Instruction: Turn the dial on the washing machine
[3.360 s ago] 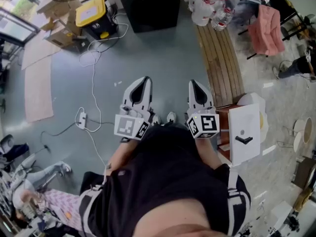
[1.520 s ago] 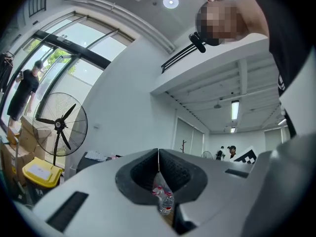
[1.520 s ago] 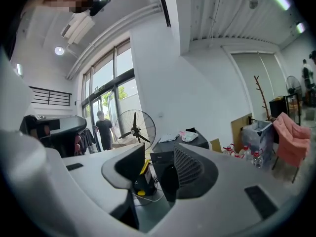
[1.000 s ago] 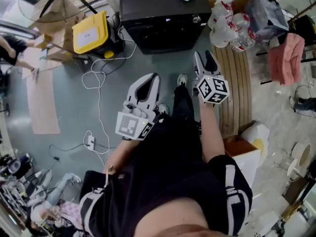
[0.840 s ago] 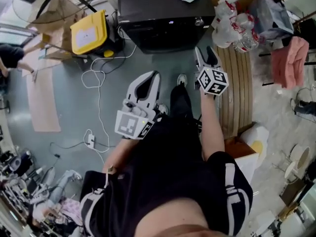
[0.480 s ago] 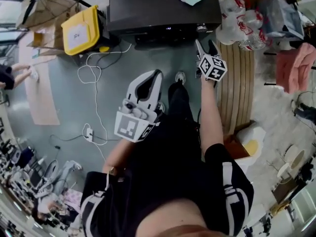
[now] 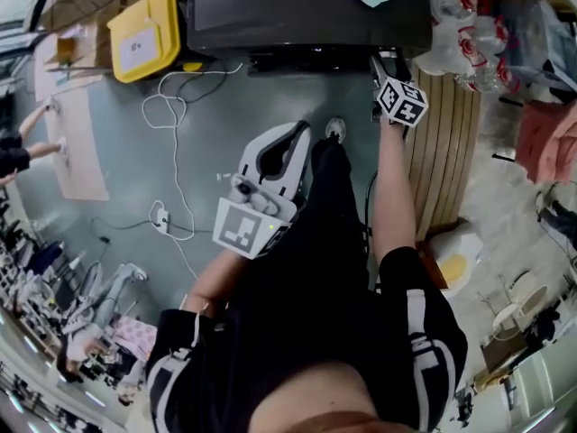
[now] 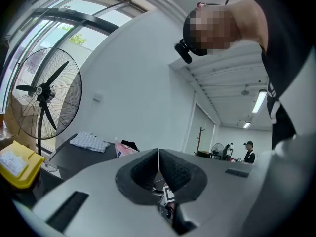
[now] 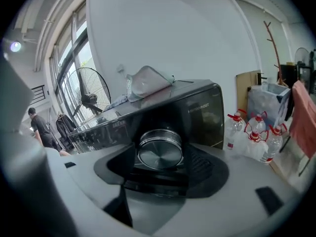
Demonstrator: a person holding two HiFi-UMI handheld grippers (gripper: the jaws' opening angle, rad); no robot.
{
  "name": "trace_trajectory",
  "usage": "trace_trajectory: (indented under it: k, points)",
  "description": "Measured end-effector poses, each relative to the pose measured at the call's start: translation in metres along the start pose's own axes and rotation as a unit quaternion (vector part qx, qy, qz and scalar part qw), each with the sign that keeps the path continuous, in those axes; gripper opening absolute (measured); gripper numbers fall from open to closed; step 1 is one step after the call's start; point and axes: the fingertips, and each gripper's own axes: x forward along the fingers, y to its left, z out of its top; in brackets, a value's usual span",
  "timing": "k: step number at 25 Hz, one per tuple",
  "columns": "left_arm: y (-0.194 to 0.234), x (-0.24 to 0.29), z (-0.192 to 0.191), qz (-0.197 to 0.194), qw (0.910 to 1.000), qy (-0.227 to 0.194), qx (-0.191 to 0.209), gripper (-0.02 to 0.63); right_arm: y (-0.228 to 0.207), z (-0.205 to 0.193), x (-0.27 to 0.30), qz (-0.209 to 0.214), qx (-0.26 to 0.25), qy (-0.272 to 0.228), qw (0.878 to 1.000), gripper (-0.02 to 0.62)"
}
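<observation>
The black washing machine (image 7: 306, 7) stands at the top of the head view. In the right gripper view its round silver dial (image 9: 159, 153) sticks out of the dark front panel (image 9: 202, 110). My right gripper (image 9: 163, 158) is right at it, at the machine's right front corner (image 7: 388, 61) in the head view. Its jaws are opening with the dial between them, and a gap shows on each side of the dial. My left gripper (image 7: 287, 142) hangs back beside the person's leg, shut with nothing in it, its pads (image 8: 165, 168) meeting.
A cloth (image 9: 148, 85) lies on top of the machine. Water bottles (image 9: 252, 137) and a wooden bench (image 7: 442, 152) are to its right. A yellow box (image 7: 144, 32) and loose white cable (image 7: 171, 124) lie on the floor to the left. A standing fan (image 8: 44, 90) is nearby.
The person has stepped closer to the machine. My right gripper has reached forward to the machine's right front corner. My left gripper has stayed by the leg, shut.
</observation>
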Motion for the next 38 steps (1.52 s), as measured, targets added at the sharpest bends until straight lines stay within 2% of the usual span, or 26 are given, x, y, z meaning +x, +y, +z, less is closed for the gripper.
trace_trajectory:
  k: [2,4,7,9,15,18,21,26,28,33,38]
  points:
    - [0.004,-0.001,-0.002,0.005,1.0000,0.004,-0.001,0.023,0.001,0.000,-0.003,-0.007,-0.012,-0.007,1.000,0.297]
    - [0.007,-0.002,-0.004,0.009,0.9999,0.006,0.000,0.023,0.004,0.001,-0.005,-0.040,-0.062,0.000,0.997,0.293]
    - [0.008,-0.003,-0.004,0.014,0.9999,0.005,-0.001,0.023,0.010,0.001,-0.005,-0.108,-0.177,0.022,0.978,0.293]
    - [0.008,-0.005,-0.003,0.017,0.9998,0.001,-0.002,0.023,0.010,0.000,-0.005,-0.127,-0.213,0.026,0.968,0.293]
    - [0.012,-0.032,0.004,0.021,0.9997,-0.012,-0.001,0.023,0.018,-0.010,-0.012,-0.124,-0.181,0.032,0.975,0.318]
    - [0.004,-0.077,0.028,0.014,0.9991,-0.040,0.005,0.023,0.048,-0.010,-0.057,-0.124,-0.155,0.020,0.980,0.318]
    - [-0.004,-0.128,0.041,0.003,0.9990,-0.041,0.021,0.023,0.093,-0.006,-0.116,-0.106,-0.107,0.002,0.989,0.310]
    - [-0.033,-0.232,0.053,-0.027,0.9987,-0.031,0.031,0.023,0.196,0.000,-0.253,-0.056,-0.060,-0.054,0.995,0.135]
    - [-0.046,-0.274,0.059,-0.032,0.9986,-0.030,0.028,0.023,0.238,-0.002,-0.314,-0.038,-0.050,-0.079,0.995,0.092]
    - [-0.076,-0.336,0.077,-0.037,0.9979,-0.044,0.031,0.023,0.312,0.006,-0.441,-0.003,-0.061,-0.137,0.989,0.047]
    - [-0.109,-0.353,0.088,-0.036,0.9977,-0.050,0.030,0.023,0.342,0.013,-0.522,0.024,-0.083,-0.163,0.983,0.035]
